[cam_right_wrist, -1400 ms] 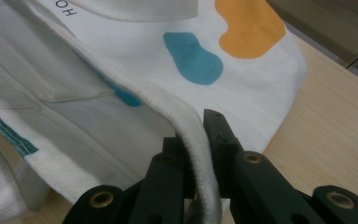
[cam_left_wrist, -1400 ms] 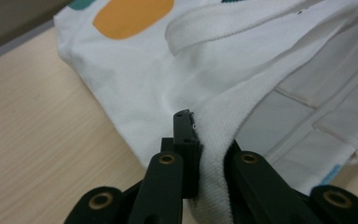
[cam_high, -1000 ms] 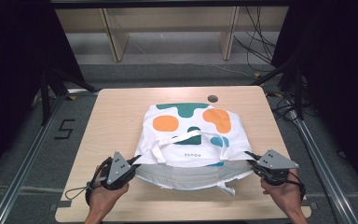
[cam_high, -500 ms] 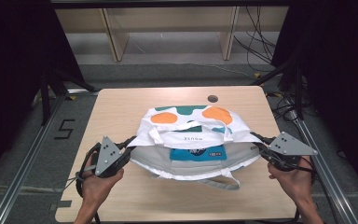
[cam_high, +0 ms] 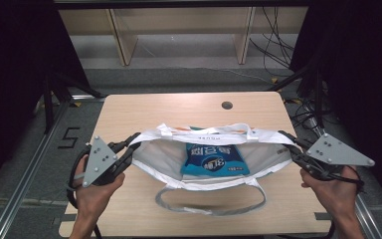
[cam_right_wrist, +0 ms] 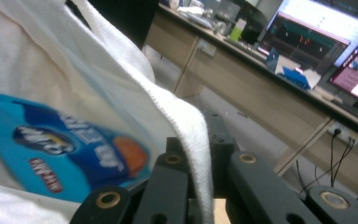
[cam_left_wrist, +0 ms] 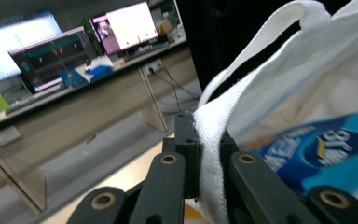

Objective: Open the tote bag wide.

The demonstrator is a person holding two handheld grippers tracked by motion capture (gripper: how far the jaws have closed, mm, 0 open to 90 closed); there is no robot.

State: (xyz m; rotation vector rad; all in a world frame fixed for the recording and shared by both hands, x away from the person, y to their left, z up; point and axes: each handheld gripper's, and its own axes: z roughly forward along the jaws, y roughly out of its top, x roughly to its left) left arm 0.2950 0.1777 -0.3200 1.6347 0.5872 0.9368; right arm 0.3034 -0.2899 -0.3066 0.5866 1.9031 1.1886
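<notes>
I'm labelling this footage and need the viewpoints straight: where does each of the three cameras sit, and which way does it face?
High view: above the person's side, looking forward and down on the table; both hands, both grippers.
Left gripper view: rides the left gripper, looking along its jaws at the white tote bag.
Right gripper view: rides the right gripper, facing the same bag.
Shared: the blue snack packet inside.
</notes>
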